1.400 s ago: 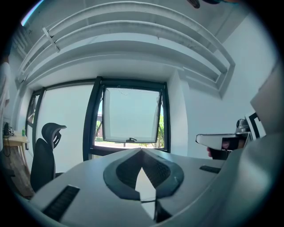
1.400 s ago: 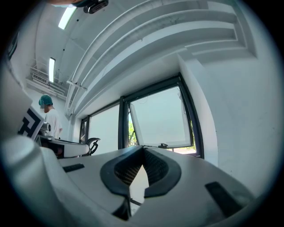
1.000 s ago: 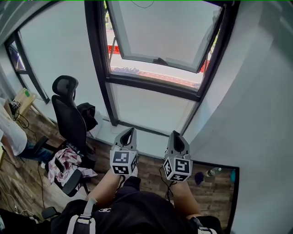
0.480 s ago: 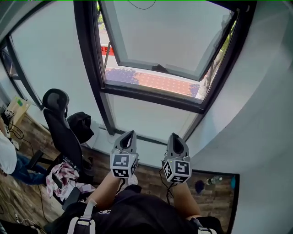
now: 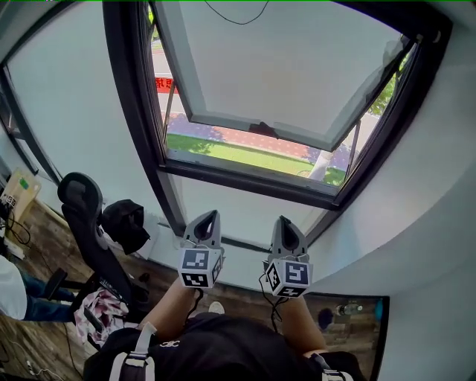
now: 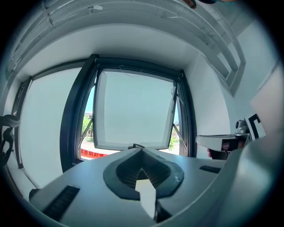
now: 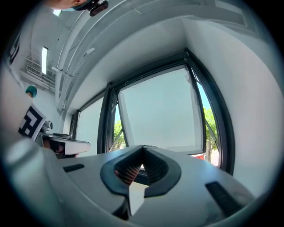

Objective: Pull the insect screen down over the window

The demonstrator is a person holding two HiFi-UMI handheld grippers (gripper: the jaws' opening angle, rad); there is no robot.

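Note:
A dark-framed window (image 5: 245,178) fills the wall ahead, its white sash (image 5: 282,67) swung outward with a dark handle (image 5: 262,128) on its lower edge. A thin cord loop (image 5: 236,16) hangs at the top of the opening; I cannot make out the insect screen itself. My left gripper (image 5: 209,214) and right gripper (image 5: 285,220) are held side by side below the sill, both shut and empty, well short of the window. In the left gripper view the left gripper (image 6: 142,148) points at the sash (image 6: 133,111). The right gripper (image 7: 143,147) does the same in its own view.
A black office chair (image 5: 85,216) with a dark bag (image 5: 123,223) stands at the left, patterned cloth (image 5: 100,309) on its seat. A person (image 5: 11,298) is at the far left edge. Bottles (image 5: 348,307) stand on the wooden floor at the right, by the white wall.
The head view has tilted upward, so the window sits lower and larger and more grass shows outside. Both grippers stay shut and in about the same place.

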